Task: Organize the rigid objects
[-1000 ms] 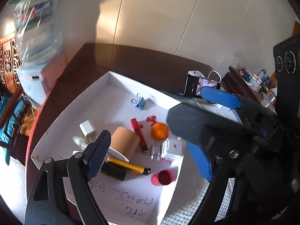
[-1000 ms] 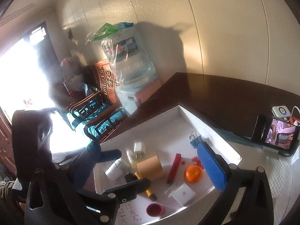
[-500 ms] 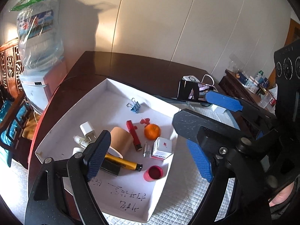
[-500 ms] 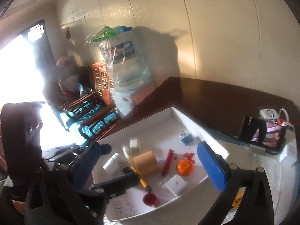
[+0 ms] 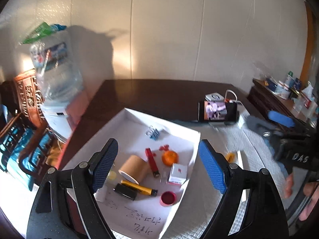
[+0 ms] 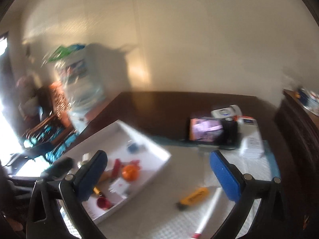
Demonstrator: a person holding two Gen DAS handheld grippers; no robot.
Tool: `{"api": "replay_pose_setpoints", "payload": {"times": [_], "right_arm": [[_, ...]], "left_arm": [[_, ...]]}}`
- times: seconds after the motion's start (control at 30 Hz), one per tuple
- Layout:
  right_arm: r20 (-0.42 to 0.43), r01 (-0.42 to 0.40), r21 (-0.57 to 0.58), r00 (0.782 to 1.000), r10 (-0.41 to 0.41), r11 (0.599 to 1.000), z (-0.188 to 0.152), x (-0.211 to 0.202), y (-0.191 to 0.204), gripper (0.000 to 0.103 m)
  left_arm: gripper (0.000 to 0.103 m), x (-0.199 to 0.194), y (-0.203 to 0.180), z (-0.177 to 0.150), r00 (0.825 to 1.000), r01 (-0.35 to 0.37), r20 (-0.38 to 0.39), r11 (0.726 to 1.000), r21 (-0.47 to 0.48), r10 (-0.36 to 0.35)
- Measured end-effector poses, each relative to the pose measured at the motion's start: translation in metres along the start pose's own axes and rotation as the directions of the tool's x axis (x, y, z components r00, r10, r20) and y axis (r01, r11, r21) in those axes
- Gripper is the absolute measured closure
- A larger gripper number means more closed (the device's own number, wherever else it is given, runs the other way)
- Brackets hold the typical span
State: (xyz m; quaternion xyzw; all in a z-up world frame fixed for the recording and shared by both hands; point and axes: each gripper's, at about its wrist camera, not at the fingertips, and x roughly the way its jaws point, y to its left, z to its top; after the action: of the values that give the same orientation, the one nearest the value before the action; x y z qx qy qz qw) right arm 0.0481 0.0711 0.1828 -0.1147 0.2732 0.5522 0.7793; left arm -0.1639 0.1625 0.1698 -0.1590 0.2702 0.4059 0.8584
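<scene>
A shallow white tray (image 5: 191,131) on the table holds a tan tape roll (image 5: 134,168), an orange (image 5: 169,157), a red stick (image 5: 151,162), a yellow marker (image 5: 139,188), a red cap (image 5: 168,198), a small white box (image 5: 178,174) and a blue binder clip (image 5: 152,133). My left gripper (image 5: 158,169) is open and empty above the tray. My right gripper (image 6: 163,177) is open and empty over the white mat; it also shows in the left wrist view (image 5: 283,127). A yellow utility knife (image 6: 194,197) and a white pen (image 6: 209,209) lie on the mat.
A phone (image 5: 217,111) stands propped behind the tray, with a white charger (image 5: 213,96) and white boxes (image 6: 252,144) beside it. A water dispenser (image 5: 57,91) and chairs stand left of the dark table (image 5: 159,97). A cluttered cabinet (image 5: 279,95) stands at the right.
Both grippers have risen and pulled back from the tray. The right gripper has swung to the right, over the mat, and its view is blurred by motion.
</scene>
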Motion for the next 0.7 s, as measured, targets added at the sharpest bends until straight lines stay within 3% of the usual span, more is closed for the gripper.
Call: {"api": "replay_pose_setpoints", "payload": {"times": [0.2,0.33,0.53,0.6,0.7], "right_arm": [[0.14,0.108,-0.02,0.985,-0.104,0.994,0.004,-0.049,-0.027,0.0],[0.238,0.237,-0.043,0.946,-0.22,0.971,0.005,-0.079,-0.034,0.0],[0.302,0.358,-0.023,0.892,-0.335,0.933,0.006,-0.112,-0.042,0.0],[0.297,0.374,-0.034,0.889,-0.348,0.927,0.003,-0.118,-0.044,0.0],[0.26,0.335,-0.016,0.911,-0.319,0.942,-0.002,-0.119,-0.049,0.0]], "left_arm": [[0.019,-0.011,-0.002,0.003,0.993,-0.114,-0.047,0.992,-0.06,0.111],[0.019,-0.016,0.001,0.002,0.992,-0.098,-0.091,0.987,-0.124,0.087],[0.019,-0.036,-0.009,0.007,0.98,-0.188,-0.081,0.977,-0.102,0.18],[0.019,-0.041,-0.012,0.007,0.976,-0.211,-0.077,0.973,-0.094,0.204],[0.019,-0.046,-0.021,0.002,0.96,-0.272,-0.092,0.96,-0.066,0.266]]}}
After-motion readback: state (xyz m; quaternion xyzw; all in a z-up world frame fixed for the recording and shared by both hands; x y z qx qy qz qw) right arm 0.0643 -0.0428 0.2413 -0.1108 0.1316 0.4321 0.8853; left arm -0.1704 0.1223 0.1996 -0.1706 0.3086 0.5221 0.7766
